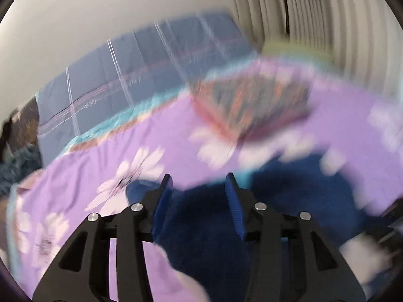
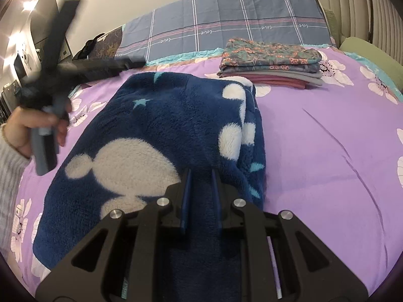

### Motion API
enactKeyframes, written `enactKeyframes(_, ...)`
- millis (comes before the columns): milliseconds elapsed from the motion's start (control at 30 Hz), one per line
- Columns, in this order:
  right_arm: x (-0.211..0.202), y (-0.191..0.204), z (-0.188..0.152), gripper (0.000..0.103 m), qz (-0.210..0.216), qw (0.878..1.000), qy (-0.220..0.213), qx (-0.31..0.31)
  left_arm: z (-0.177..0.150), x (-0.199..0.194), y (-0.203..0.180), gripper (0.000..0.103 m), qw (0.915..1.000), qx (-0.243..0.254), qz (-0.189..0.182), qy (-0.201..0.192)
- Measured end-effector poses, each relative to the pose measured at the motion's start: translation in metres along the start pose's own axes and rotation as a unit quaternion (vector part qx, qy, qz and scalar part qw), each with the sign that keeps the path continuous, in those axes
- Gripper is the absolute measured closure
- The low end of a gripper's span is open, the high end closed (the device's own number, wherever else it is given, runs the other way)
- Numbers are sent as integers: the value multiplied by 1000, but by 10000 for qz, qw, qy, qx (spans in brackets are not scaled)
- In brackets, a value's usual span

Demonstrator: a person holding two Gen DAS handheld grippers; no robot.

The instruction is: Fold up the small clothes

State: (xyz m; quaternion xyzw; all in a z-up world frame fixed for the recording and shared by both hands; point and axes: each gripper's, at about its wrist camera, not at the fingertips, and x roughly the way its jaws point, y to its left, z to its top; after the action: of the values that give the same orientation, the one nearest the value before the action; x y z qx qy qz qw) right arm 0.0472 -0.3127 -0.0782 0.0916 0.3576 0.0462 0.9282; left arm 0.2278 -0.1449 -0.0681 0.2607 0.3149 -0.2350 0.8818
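The blue fleece garment lies on the purple bed cover, its long side running away from the right gripper, which is the nearer one and holds the near edge between nearly closed jaws. The left gripper is open and empty above the fleece. Its own view is too blurred for detail, though only the right view shows clearly the folded pile behind.

I see a fluffy dark blue garment with white blobs and little teal stars, folded over, lying flat right ahead of my right gripper, its near edge tucked between the two fingers
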Motion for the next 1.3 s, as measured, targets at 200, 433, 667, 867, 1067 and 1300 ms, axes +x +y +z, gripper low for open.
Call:
enactKeyframes(200,1,3,2,88,-68,9999,-4,-93,-19,33,9,55,9956,-862,-363,32)
enactKeyframes(433,-27,-2,46,76,252,9988,367,227,-10,31,-1,57,9971,-724,-130,197)
enactKeyframes(667,18,15,95,69,-192,9990,281,-299,-12,23,2,57,9970,-752,-81,154)
enactKeyframes(867,81,-30,70,69,-69,9973,628,365,-13,28,-3,56,9970,-767,14,43)
enactKeyframes(1067,78,-24,66,68,-303,9981,523,91,-17,3,5,52,9949,-973,-2,-248)
enactKeyframes(1300,26,-50,59,55,136,9974,143,689,-43,-106,6,44,9856,-928,-1032,-967)
